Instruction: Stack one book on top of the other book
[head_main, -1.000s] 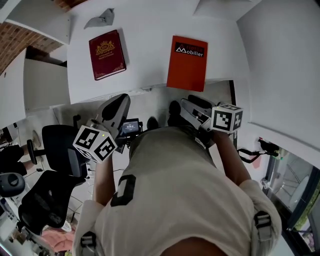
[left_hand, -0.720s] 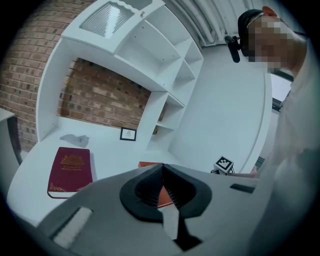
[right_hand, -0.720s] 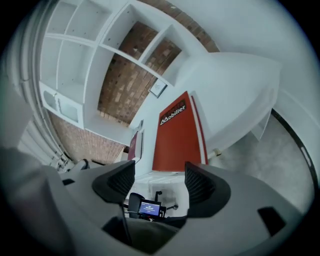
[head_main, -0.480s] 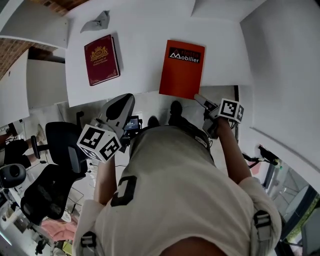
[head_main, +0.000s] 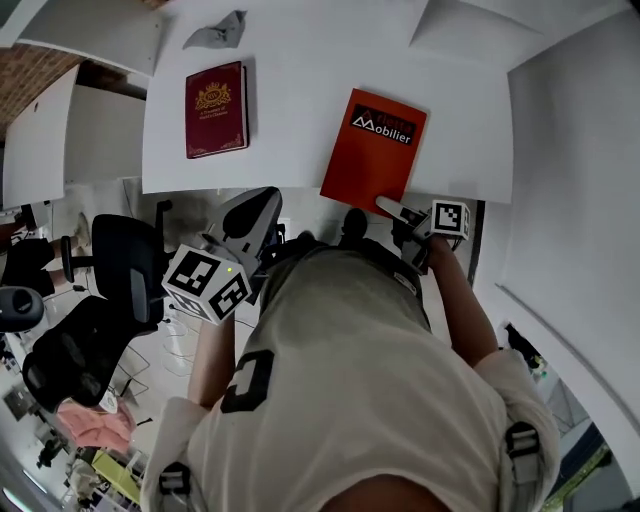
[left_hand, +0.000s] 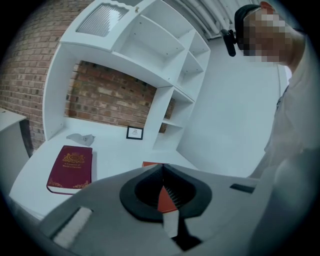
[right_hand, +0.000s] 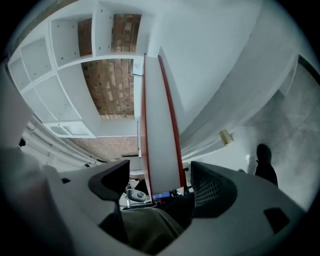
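One orange "Mobilier" book (head_main: 375, 150) sits between the right gripper's (head_main: 390, 208) just-opening jaws; left gripper's (left_hand: 162, 169) jaws together.

Left gripper (left_hand: 162, 168) closed and empty — maroon book (left_hand: 70, 169) lies on desk (left_hand: 115, 150).

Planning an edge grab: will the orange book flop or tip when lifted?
The orange book probably stays stiff: a thick page block shows between its covers. Gripped at one edge, it would likely pivot downward. Its near end overhangs the desk, so a pull could tip it.

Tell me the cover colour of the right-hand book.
Orange-red book, best in the head view.
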